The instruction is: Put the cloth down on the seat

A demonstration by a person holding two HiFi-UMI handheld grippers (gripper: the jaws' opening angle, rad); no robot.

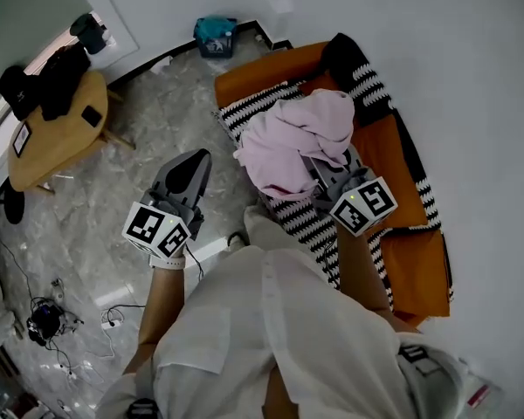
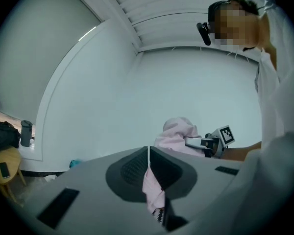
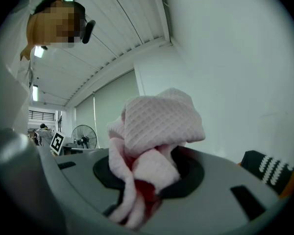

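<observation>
L gripper (image 2: 148,155): jaws pressed together on a thin strip of pink cloth (image 1: 293,138). The strip hangs down btwn the dark pads, w/ what looks like a bit of zip at its lower end. In the head view this gripper sits over the marble-look floor (image 1: 148,129), left of the sofa and just left of the main bunch; no link from strip to bunch can be made out there. R gripper (image 3: 149,173): jaws part-way apart, pinching a thick wad of the same waffle-weave cloth, which bulges up and out past the pads and hides the tips. Both grippers point roughly level, away from the person, marker cubes toward the near side. The cloth is a loose heap held at the R gripper, over the black-and-white striped throw (image 1: 310,221) that covers the orange sofa seat (image 1: 393,155); can't tell if its underside touches the throw. At the seat's far end, a dark cushion w/ white stripes (image 1: 367,81) lies against the wall. Far left, a round wooden table (image 1: 61,142) carries black items, well apart from the sofa. A teal bag or bin (image 1: 215,33) stands by the far wall btwn table and sofa. Cables (image 1: 44,317) lie on the floor, near left.
</observation>
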